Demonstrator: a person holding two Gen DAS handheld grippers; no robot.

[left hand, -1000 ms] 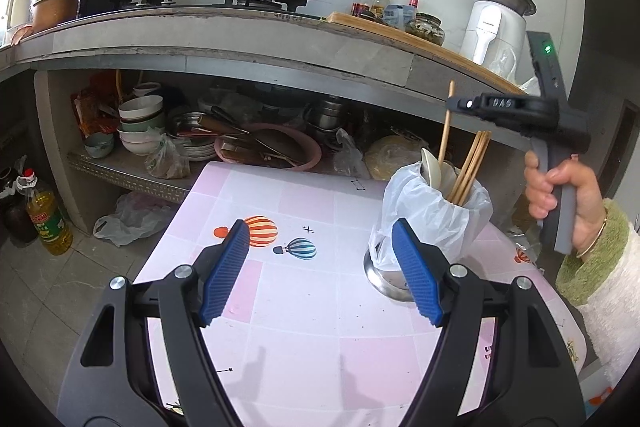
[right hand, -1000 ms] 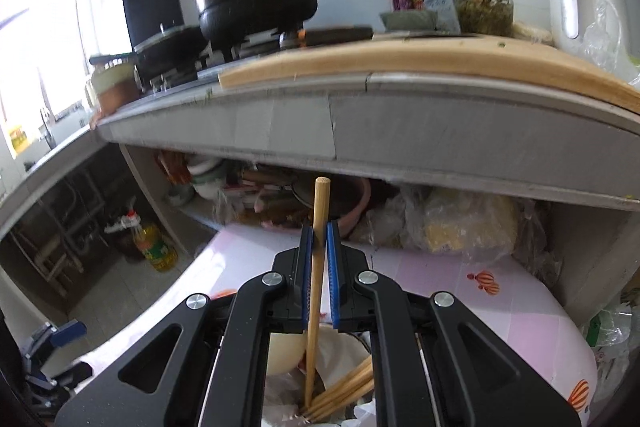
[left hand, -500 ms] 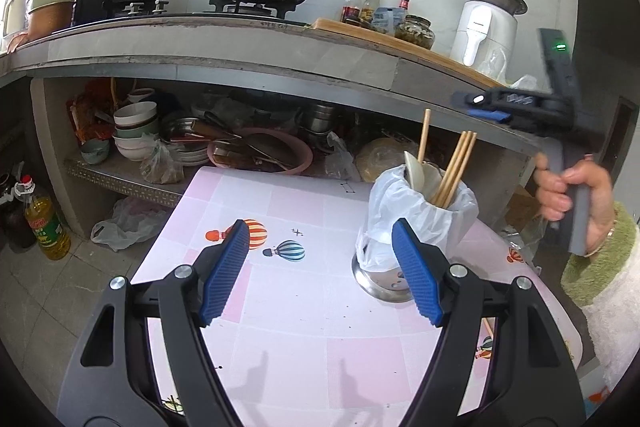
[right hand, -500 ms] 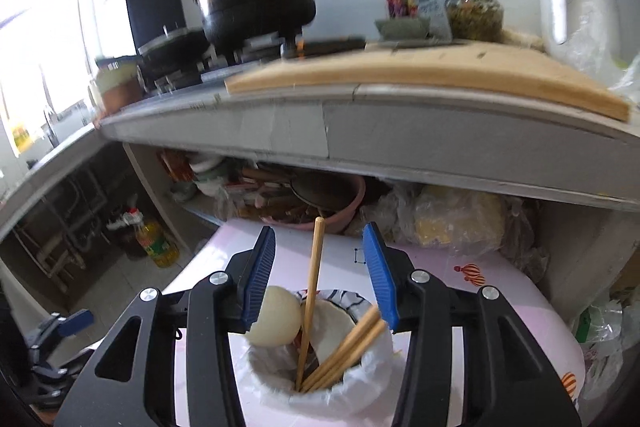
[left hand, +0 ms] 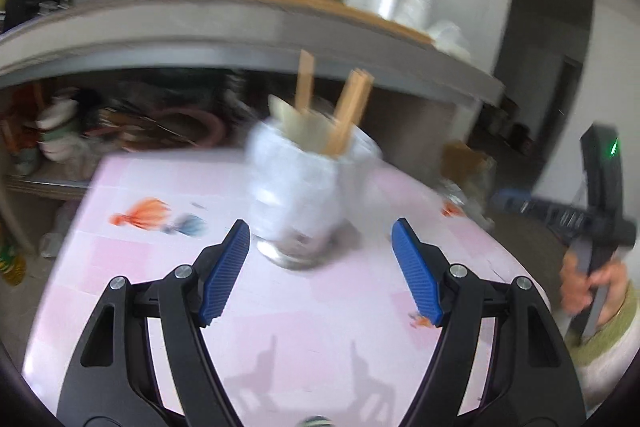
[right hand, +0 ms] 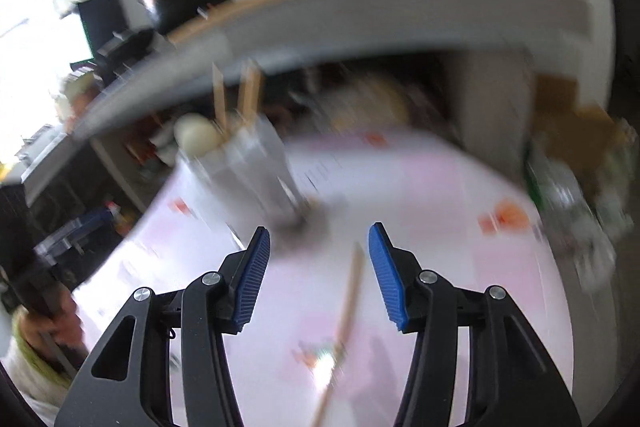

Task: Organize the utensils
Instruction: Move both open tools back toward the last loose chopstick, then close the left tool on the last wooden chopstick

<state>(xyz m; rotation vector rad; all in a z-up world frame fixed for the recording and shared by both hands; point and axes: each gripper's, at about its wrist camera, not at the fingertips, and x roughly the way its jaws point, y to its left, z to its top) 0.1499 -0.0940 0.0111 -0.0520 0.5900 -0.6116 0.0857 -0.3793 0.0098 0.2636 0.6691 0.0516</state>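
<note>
My left gripper (left hand: 320,267) hangs wide, empty, w/ the bag-lined holder (left hand: 298,187) just ahead on the pink tabletop (left hand: 280,327), chopsticks (left hand: 348,115) upright inside. My right gripper (right hand: 319,275) has just been opening, nothing gripped; one loose chopstick (right hand: 344,323) lies on the tabletop below it.

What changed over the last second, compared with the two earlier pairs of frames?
The right gripper let go of the chopstick it had held upright over the bag-lined holder; its jaws have just been opening and it has swung away, now over a loose chopstick lying on the table. The left gripper drew closer to the holder. Unchanged: left jaws open and empty, holder upright.
</note>
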